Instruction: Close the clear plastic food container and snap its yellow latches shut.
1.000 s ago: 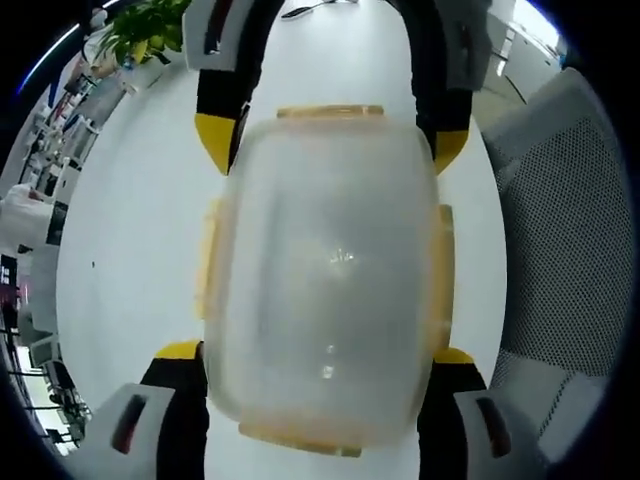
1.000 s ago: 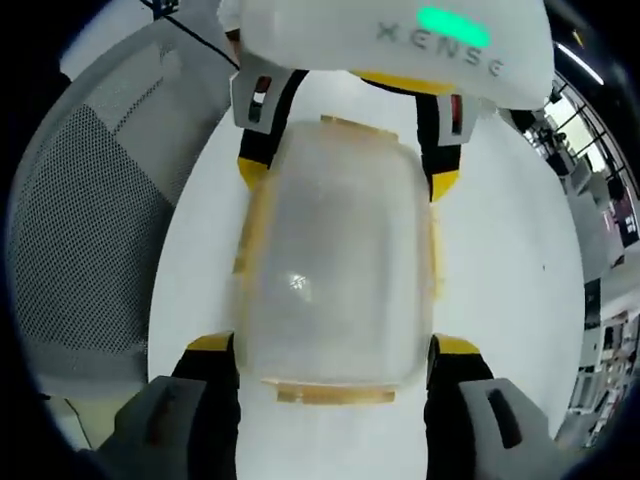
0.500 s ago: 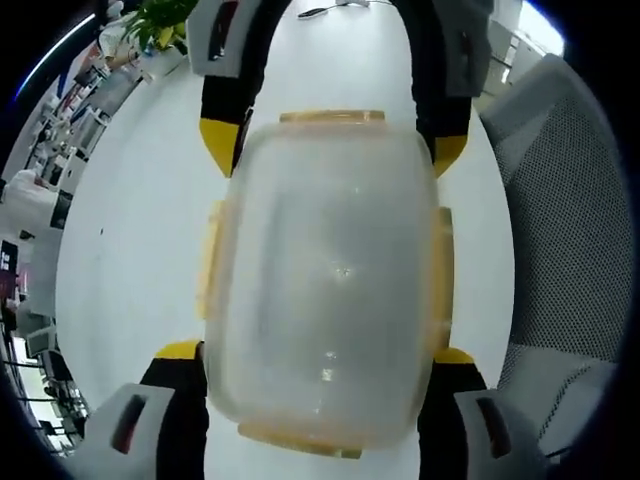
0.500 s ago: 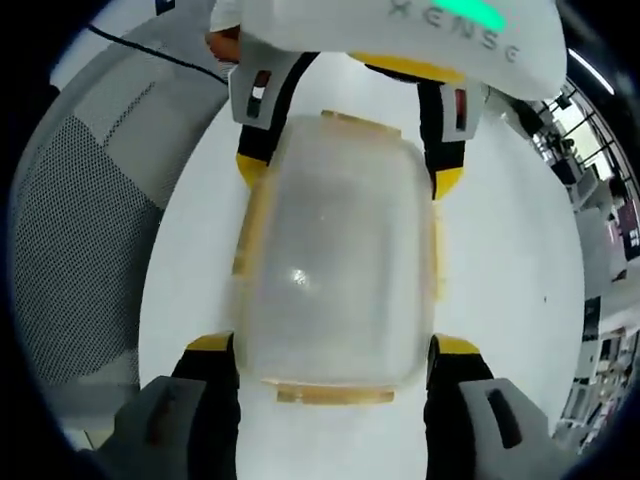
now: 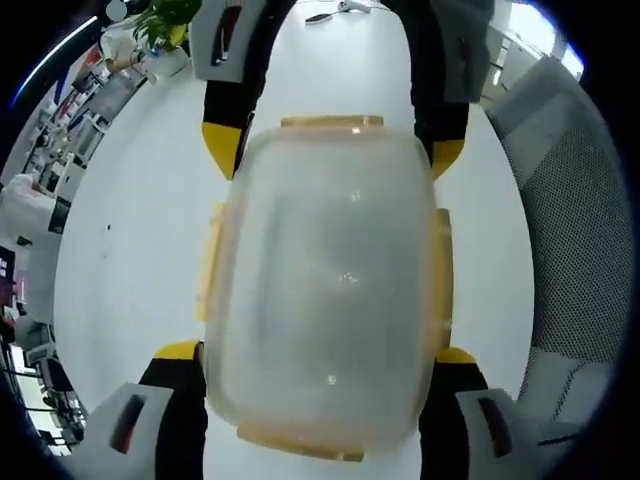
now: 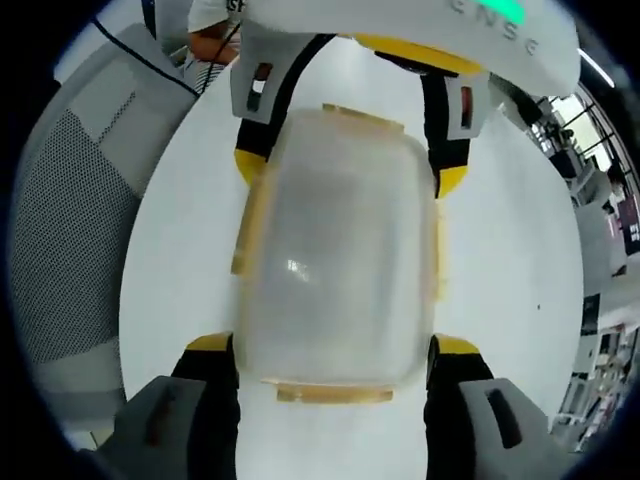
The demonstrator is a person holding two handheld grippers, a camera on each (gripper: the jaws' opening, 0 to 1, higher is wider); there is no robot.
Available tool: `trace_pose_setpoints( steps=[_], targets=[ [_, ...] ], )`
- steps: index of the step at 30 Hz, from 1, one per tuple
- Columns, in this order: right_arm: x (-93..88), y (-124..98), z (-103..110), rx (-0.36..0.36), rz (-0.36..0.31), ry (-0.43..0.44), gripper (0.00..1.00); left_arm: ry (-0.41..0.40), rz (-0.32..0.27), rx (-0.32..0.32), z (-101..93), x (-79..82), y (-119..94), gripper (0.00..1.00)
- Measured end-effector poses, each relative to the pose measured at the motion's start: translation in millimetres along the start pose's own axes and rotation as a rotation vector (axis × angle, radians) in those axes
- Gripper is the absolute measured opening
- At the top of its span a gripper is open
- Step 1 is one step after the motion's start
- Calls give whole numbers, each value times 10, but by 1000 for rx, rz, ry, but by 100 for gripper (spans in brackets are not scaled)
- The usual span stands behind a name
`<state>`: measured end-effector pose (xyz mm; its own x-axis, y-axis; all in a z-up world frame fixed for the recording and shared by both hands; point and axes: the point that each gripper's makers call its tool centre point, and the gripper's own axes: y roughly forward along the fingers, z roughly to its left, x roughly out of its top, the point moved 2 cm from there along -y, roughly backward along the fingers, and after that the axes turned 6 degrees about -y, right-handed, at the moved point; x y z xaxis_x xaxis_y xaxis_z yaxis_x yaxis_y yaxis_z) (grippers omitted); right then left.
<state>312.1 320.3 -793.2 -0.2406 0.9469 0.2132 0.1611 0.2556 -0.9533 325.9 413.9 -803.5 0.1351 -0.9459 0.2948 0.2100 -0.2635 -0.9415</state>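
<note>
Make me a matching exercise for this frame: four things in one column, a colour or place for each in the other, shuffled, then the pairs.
Things:
1. container
2. latches
3. table
4. mesh chair

Descriptions:
A. yellow, along the container's edges
B. plain white surface below
C. cloudy clear plastic, between the jaws of the left gripper and right gripper
D. grey, beside the table

Pairs: 1-C, 2-A, 3-B, 4-D

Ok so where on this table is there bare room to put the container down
Bare white table lies between the container and the plant side in the left gripper view; in the right gripper view, bare table runs from the container's other side to the table edge. It is crowded at both container ends, where the grippers' fingers straddle it. A mesh chair borders the table.
</note>
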Motion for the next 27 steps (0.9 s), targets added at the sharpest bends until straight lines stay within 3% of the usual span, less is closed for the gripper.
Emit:
trace_pose_setpoints(
  steps=[14, 27],
  targets=[
    [-140, 59, -422, -2, 44, 12, 73, 10, -38, -18, 449, 108, 108, 87],
    [-234, 102, -737, -4, 42, 7, 74, -4, -38, -20, 754, 171, 179, 88]
  ],
)
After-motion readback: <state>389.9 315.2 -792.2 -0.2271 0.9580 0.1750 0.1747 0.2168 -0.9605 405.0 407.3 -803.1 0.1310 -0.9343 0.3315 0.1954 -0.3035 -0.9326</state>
